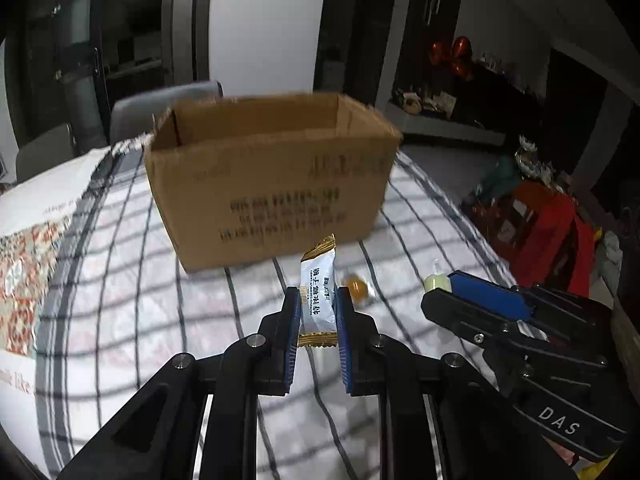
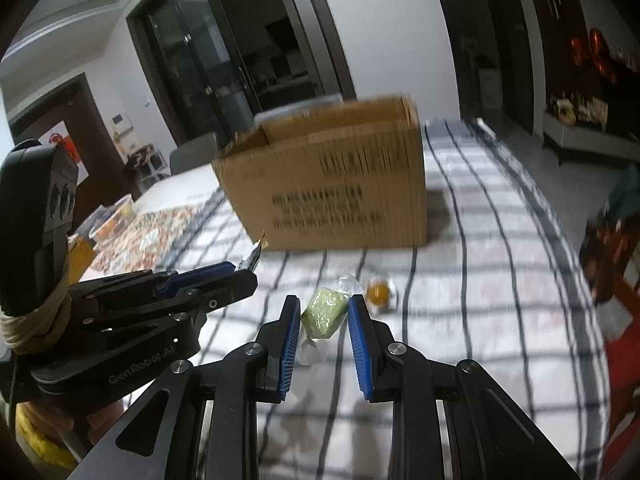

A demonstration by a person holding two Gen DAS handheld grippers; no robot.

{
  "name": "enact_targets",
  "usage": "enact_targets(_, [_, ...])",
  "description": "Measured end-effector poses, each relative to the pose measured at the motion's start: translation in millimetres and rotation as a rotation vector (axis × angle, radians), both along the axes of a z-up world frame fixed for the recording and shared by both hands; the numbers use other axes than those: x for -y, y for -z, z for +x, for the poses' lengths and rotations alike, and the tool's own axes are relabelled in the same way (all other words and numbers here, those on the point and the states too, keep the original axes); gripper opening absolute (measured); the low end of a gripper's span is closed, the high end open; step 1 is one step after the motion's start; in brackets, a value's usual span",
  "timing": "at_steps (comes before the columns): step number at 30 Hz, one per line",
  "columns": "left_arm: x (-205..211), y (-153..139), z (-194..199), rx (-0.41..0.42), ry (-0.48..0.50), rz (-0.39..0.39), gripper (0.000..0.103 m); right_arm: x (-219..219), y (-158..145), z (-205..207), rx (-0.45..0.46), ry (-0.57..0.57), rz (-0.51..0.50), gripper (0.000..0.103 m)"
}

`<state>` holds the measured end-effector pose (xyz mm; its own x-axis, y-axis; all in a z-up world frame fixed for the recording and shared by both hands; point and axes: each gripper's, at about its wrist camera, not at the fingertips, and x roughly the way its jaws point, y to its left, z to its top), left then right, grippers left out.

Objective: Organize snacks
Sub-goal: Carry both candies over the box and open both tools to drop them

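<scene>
My left gripper is shut on a white and blue candy packet with gold ends, held above the checked tablecloth. My right gripper is shut on a pale green candy in a clear twisted wrapper. An open cardboard box stands on the table beyond both grippers. A small orange candy lies on the cloth between the grippers and the box. In the left wrist view, the right gripper shows at the right with the green candy at its tip. The right wrist view has the left gripper at its left.
A patterned mat lies at the table's left side. A grey chair stands behind the box. Red items sit on the floor off the table's right edge. Food containers rest at the far left of the table.
</scene>
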<state>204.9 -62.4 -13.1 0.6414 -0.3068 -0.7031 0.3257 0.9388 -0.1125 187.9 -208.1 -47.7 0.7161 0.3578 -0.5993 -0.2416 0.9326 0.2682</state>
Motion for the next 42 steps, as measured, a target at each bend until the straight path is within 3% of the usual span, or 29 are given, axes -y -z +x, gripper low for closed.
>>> enact_targets(11, [-18, -61, 59, 0.141, -0.038, 0.038, 0.018, -8, -64, 70, 0.119, 0.001, -0.015, 0.026])
enact_targets(21, [-20, -70, 119, 0.134, -0.031, 0.042, 0.019, -14, -74, 134, 0.093, 0.0, -0.034, 0.027])
enact_targets(22, [-19, -70, 124, 0.135, -0.031, 0.051, 0.023, -13, -73, 137, 0.09, 0.002, -0.038, 0.027])
enact_targets(24, [-18, -70, 129, 0.138, -0.05, 0.068, 0.053, -10, -71, 145, 0.069, 0.024, -0.045, 0.036])
enact_targets(35, [-11, -69, 83, 0.226, -0.053, 0.133, 0.062, 4, -60, 108, 0.08, 0.037, -0.043, 0.036])
enact_targets(42, [-10, -58, 50, 0.238, -0.055, 0.141, 0.064, 4, -44, 80, 0.073, 0.028, -0.06, 0.036])
